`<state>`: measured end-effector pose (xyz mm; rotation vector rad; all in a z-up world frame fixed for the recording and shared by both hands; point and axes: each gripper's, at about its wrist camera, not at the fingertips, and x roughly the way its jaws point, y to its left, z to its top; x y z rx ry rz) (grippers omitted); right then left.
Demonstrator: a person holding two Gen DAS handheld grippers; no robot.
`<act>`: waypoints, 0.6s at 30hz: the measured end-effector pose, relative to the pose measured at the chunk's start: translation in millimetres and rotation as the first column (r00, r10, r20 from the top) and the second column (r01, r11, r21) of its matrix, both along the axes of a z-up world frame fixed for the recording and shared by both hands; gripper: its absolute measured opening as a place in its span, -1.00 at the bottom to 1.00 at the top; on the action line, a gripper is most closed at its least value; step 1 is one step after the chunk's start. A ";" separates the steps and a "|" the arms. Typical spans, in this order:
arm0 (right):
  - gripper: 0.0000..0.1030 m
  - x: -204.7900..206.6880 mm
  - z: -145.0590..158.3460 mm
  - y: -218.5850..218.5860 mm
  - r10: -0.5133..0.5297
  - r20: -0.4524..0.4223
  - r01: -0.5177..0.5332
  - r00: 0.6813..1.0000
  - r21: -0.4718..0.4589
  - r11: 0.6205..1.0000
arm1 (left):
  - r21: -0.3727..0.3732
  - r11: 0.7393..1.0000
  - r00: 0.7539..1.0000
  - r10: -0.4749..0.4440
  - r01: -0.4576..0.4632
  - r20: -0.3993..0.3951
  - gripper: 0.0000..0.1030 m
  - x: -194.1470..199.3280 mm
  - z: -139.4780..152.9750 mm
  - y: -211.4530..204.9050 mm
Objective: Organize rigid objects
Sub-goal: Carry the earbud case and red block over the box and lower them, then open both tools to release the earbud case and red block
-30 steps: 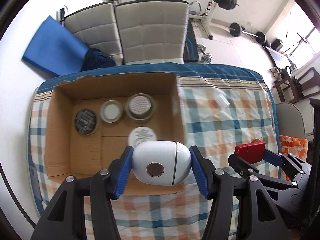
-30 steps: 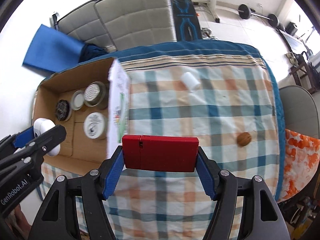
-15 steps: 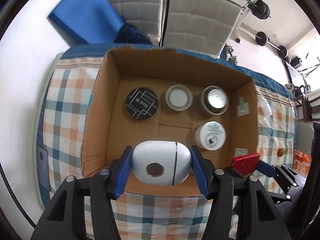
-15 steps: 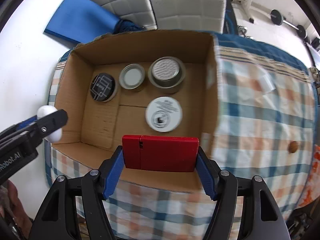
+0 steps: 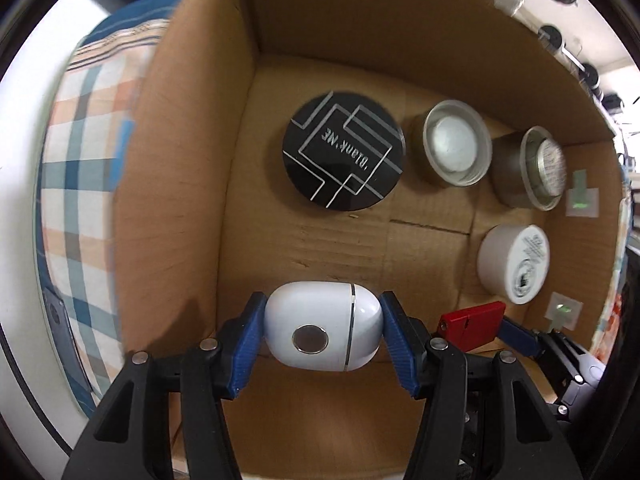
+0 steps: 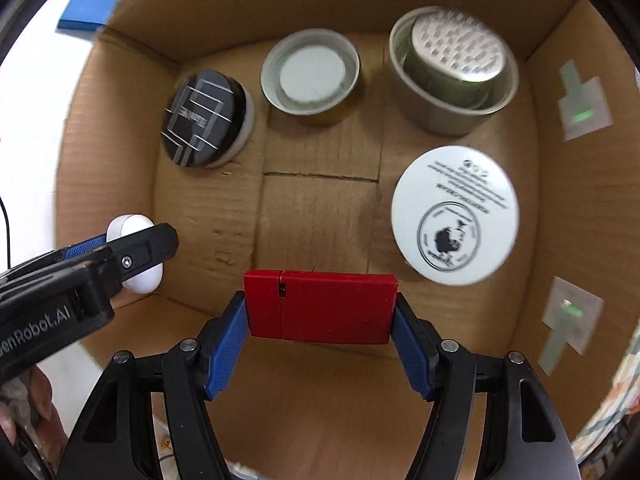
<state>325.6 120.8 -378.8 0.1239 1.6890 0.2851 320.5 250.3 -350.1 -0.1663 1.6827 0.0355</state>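
Observation:
My left gripper (image 5: 322, 334) is shut on a white oval case (image 5: 323, 332) and holds it low inside the cardboard box (image 5: 192, 184), near its front left corner. My right gripper (image 6: 320, 312) is shut on a red flat box (image 6: 320, 306) and holds it inside the same box near the front wall. The white case also shows in the right wrist view (image 6: 138, 256), and the red box in the left wrist view (image 5: 474, 322).
In the box stand a black round tin (image 5: 344, 150), a grey open tin (image 5: 456, 144), a metal tin (image 5: 528, 168) and a white round tin (image 5: 514, 268). Checked cloth (image 5: 76, 184) lies left of the box.
Both grippers have moved forward and down into the box with their objects. The box floor and tins now fill both views.

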 end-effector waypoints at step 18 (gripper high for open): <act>0.43 9.5 -31.7 2.6 -0.009 -0.088 0.006 0.996 -0.034 0.999 | -0.021 0.999 0.996 0.023 -0.025 -0.088 0.17 -8.6 -23.6 7.4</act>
